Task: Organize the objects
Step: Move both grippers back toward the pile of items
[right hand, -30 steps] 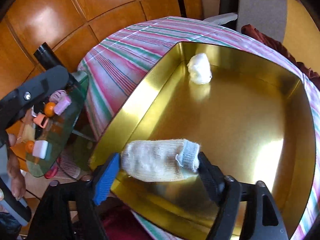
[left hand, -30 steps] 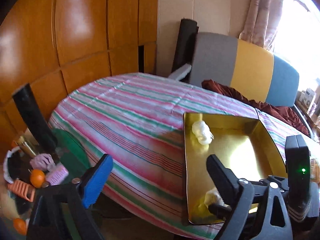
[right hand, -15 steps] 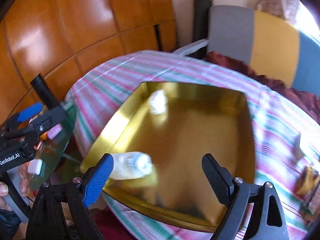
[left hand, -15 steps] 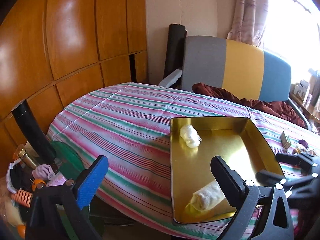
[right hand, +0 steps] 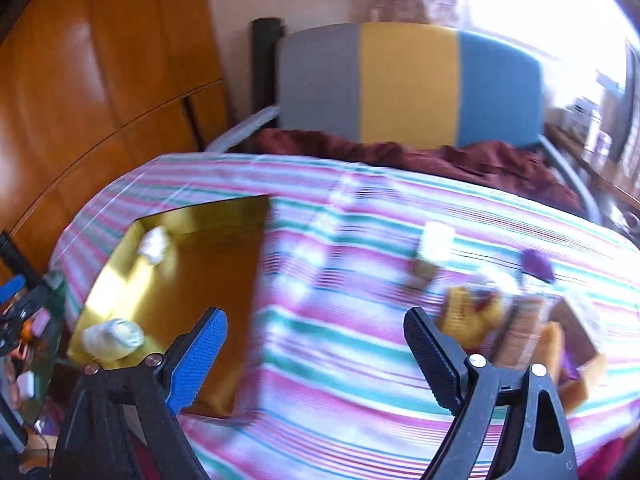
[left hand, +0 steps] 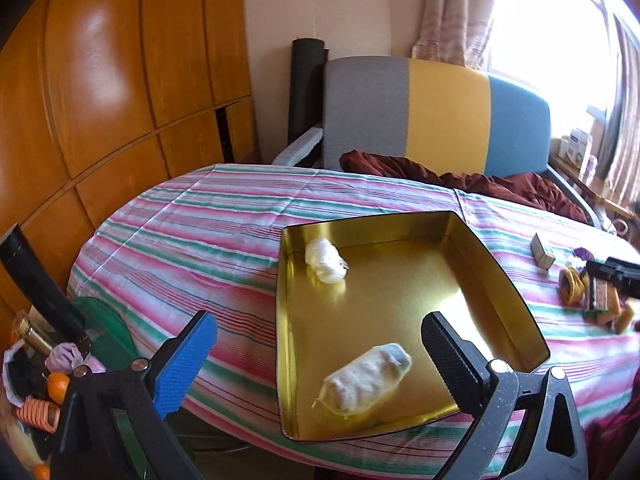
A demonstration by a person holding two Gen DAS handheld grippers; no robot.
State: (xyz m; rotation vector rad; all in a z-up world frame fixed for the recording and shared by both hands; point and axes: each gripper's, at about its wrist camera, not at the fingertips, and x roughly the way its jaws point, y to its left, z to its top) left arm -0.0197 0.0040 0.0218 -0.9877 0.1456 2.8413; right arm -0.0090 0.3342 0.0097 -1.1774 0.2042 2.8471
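My left gripper (left hand: 316,356) stands wide open and holds nothing; its fingers touch no object. Beyond it, the gold tray (left hand: 496,272) sits on the striped tablecloth (left hand: 192,240). Inside the tray, the rolled white sock with a grey toe (left hand: 366,376) lies near the front edge, and a white cloth ball (left hand: 324,260) lies at the far left corner, well apart from it. My right gripper (right hand: 314,356) is likewise spread wide and empty, above bare tablecloth. A blurred cluster of small items (right hand: 520,320) lies just beyond its right finger.
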